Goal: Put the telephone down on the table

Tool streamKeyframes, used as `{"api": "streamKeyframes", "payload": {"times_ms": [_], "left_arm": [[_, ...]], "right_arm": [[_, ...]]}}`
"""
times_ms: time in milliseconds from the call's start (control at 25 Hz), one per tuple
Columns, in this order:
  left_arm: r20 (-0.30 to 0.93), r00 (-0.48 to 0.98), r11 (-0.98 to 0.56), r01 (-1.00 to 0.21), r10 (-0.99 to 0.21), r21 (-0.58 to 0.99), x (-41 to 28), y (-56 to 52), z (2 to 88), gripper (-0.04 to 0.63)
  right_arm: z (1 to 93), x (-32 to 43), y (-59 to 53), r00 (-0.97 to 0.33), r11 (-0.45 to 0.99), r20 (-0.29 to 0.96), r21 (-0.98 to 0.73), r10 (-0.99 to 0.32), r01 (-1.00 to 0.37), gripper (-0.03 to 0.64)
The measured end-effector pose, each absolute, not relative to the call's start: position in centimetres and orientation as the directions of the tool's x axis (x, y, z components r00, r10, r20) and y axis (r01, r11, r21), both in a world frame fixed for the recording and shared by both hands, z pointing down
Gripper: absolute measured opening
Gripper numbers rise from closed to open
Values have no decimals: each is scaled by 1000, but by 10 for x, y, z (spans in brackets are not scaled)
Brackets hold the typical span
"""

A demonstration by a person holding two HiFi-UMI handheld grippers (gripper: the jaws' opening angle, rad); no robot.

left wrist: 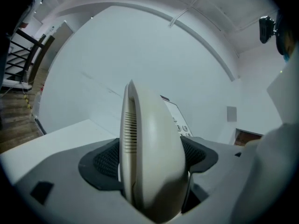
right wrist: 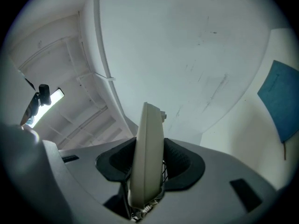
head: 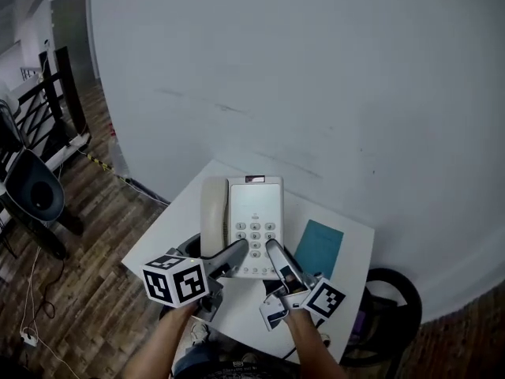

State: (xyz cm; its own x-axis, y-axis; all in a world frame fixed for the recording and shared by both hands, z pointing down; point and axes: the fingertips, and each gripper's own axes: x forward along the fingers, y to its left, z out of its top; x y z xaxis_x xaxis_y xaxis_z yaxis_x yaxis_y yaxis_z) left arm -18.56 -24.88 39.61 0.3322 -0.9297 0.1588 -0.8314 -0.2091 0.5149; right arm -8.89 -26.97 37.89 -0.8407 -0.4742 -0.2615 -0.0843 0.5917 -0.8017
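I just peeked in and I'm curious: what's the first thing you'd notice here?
The cream telephone in the middle jumps out first. The left gripper is clamped on its handset side and the right gripper on its other edge, at the small white table. Next you'd spot the blue booklet lying on the table just right of the phone.

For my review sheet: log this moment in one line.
left tool: shut on telephone | right tool: shut on telephone | telephone: over table, contact unclear
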Motion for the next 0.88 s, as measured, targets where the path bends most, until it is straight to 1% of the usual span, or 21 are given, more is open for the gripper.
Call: {"api": "streamKeyframes", "payload": {"times_ms": [200, 520, 880], "left_arm": [[180, 434, -290, -805, -883, 517, -202, -305, 403, 402], [205, 558, -384, -750, -804, 538, -217, -344, 429, 402], [288, 627, -403, -723, -724, 561, -227, -381, 478, 402]], "right_arm": [[387, -103, -315, -791, 557, -225, -813, -569, -170, 176], [413, -119, -340, -709, 491, -172, -827, -684, -273, 178], [461, -133, -368, -659, 387, -79, -859, -748, -336, 179]]}}
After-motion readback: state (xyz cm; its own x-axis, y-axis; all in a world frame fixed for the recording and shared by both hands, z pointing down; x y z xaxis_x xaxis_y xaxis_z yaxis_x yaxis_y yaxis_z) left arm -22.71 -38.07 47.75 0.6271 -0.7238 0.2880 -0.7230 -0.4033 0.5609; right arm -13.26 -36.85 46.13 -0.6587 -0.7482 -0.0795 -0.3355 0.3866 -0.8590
